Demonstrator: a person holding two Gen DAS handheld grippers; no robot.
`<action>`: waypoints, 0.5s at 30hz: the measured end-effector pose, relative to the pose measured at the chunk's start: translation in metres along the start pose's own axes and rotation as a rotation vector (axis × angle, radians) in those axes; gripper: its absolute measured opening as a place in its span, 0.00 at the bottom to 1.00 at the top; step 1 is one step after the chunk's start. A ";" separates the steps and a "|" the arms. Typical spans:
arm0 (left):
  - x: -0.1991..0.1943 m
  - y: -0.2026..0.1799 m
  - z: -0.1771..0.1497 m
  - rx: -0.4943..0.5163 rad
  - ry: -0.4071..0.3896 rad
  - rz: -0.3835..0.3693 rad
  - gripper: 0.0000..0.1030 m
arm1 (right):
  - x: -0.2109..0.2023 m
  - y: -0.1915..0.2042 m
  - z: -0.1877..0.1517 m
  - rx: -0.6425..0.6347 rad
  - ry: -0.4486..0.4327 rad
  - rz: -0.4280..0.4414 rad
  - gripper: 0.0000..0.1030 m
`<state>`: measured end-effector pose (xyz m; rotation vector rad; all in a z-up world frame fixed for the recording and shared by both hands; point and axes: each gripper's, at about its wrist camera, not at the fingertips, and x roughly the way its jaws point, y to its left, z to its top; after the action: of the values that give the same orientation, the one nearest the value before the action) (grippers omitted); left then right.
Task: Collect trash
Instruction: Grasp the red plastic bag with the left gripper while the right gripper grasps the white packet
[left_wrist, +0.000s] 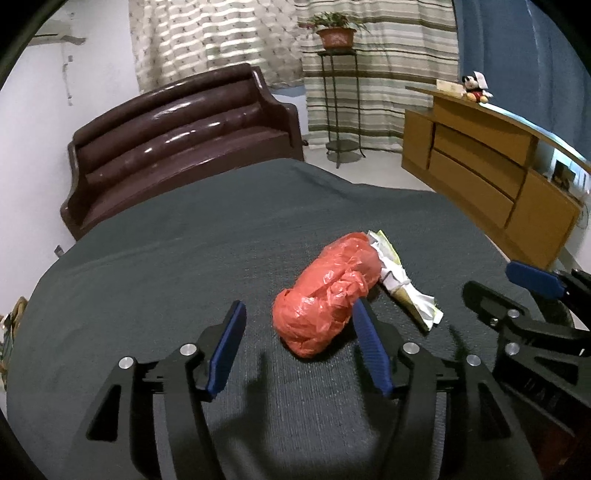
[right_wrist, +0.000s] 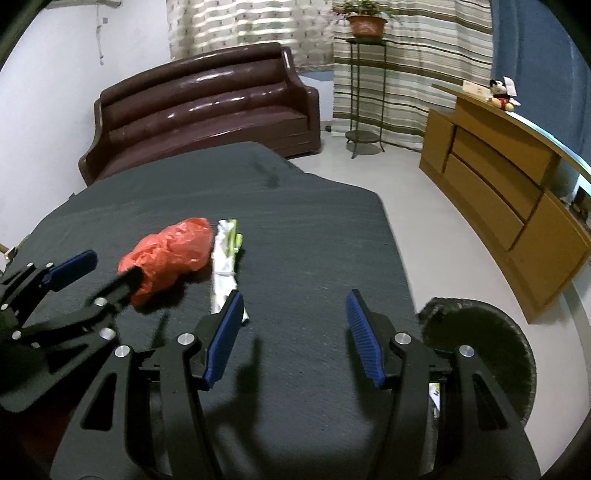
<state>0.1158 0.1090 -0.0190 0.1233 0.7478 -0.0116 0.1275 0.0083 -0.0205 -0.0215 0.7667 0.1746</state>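
Your left gripper (left_wrist: 297, 321) hangs over the desk (left_wrist: 147, 258), which is draped in a dark grey cloth, with its blue-padded fingers (left_wrist: 227, 350) released and nothing clamped between them. The crumpled red plastic bag (left_wrist: 328, 295) lies on the cloth straight ahead of that gripper; in the left wrist view its near end sits between the fingertips, close against the right-hand pad, but you cannot tell whether that pad touches it. A folded white-and-green wrapper (left_wrist: 402, 284) lies just beside the bag on its right, touching or nearly touching it. Your right gripper (right_wrist: 295, 317) stands further to the right over bare cloth, its fingers (right_wrist: 364, 339) likewise released and empty; the near end of the wrapper reaches the tip of its left-hand pad. A dark round waste bin (right_wrist: 491, 343) stands on the floor beside the right edge of the desk. Behind the desk you see a brown leather sofa (right_wrist: 207, 107), a potted plant (right_wrist: 365, 22) on a metal stand, striped curtains and a wooden sideboard (right_wrist: 491, 177) carrying a plush mouse toy (right_wrist: 500, 94).
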 end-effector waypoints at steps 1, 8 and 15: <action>0.002 -0.001 0.001 0.009 0.003 -0.008 0.57 | 0.002 0.003 0.001 -0.004 0.004 0.001 0.55; 0.018 0.008 0.008 0.045 0.017 -0.052 0.58 | 0.012 0.006 0.004 0.000 0.024 -0.012 0.55; 0.026 0.008 0.010 0.065 0.026 -0.085 0.53 | 0.019 0.001 0.008 0.026 0.040 -0.012 0.55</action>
<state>0.1416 0.1165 -0.0286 0.1539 0.7790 -0.1160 0.1465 0.0123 -0.0284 -0.0053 0.8089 0.1536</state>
